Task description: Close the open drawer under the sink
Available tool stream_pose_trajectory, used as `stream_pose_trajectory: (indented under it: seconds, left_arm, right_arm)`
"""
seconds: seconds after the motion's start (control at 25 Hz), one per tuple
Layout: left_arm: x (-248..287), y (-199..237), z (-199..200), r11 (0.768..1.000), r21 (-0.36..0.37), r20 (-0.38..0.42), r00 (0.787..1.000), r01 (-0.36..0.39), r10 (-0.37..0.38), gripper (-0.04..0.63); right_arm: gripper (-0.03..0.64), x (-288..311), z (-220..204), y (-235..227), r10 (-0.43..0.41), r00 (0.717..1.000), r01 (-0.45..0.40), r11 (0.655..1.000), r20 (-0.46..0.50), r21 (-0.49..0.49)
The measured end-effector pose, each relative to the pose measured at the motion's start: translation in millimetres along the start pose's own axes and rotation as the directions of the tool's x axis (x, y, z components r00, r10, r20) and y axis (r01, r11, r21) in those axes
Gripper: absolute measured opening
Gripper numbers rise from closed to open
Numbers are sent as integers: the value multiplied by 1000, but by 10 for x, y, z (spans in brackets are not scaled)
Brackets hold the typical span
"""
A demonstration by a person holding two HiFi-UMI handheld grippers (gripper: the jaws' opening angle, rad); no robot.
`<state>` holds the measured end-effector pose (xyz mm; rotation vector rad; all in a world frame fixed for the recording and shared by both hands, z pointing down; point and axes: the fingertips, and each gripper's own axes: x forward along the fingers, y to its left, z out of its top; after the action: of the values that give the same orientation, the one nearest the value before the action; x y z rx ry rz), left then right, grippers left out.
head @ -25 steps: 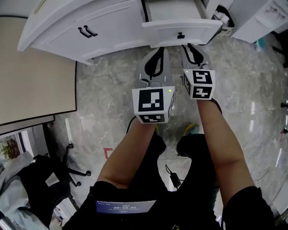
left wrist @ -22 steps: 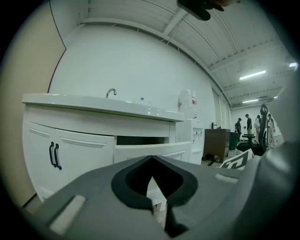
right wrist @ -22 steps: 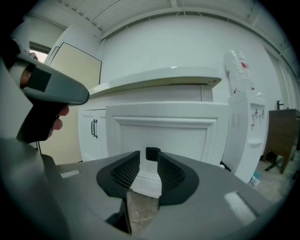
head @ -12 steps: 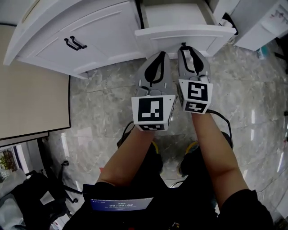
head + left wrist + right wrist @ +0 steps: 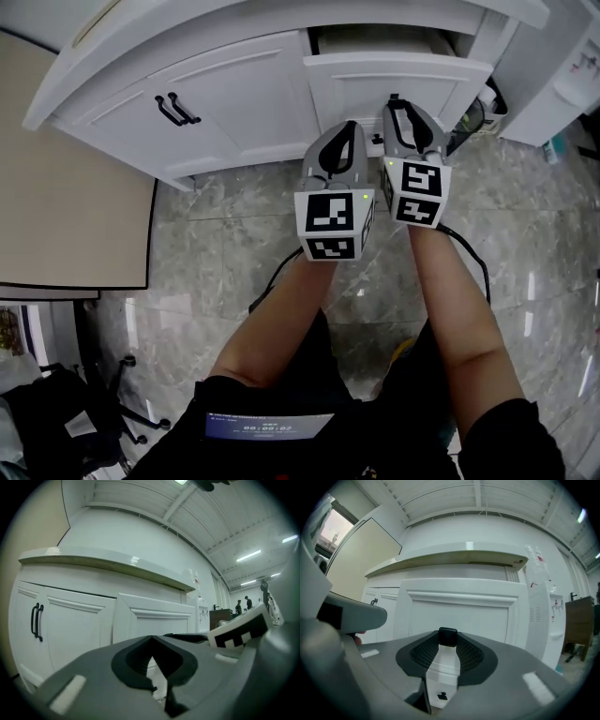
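Note:
The white drawer [image 5: 403, 77] under the counter stands out a little from the cabinet, with a strip of its inside showing above the front. My right gripper [image 5: 393, 99] is shut, and its tips rest against the drawer front at the small black knob [image 5: 448, 637]. My left gripper [image 5: 344, 128] is shut too, beside the right one, and points at the drawer's lower left part. In the left gripper view the drawer front [image 5: 154, 618] juts out from the cabinet just beyond the left gripper [image 5: 153, 640].
To the left of the drawer are white cabinet doors with two black handles [image 5: 176, 109]. A beige board [image 5: 66, 187] lies at the left. A white unit [image 5: 553, 84] stands at the right. The marble floor [image 5: 225, 253] carries a cable and a chair base [image 5: 122, 417].
The drawer has slid in towards the cabinet, with far less of its inside showing. Both grippers have moved forward with it, the right one staying at the drawer front.

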<state>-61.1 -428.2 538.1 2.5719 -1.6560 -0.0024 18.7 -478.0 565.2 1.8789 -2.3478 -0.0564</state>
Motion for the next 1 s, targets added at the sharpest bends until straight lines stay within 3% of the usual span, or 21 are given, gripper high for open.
stream_pose_trajectory:
  seconds: [0.32, 1.0]
  left_arm:
    - [151, 194, 130, 1000, 4, 22, 999, -31, 31, 0]
    - [352, 200, 56, 998, 9, 3, 998, -56, 56, 0]
  right_arm:
    - [146, 560, 56, -76, -2, 1000, 2, 1000, -22, -14]
    - [143, 679, 20, -65, 64, 996, -64, 998, -59, -6]
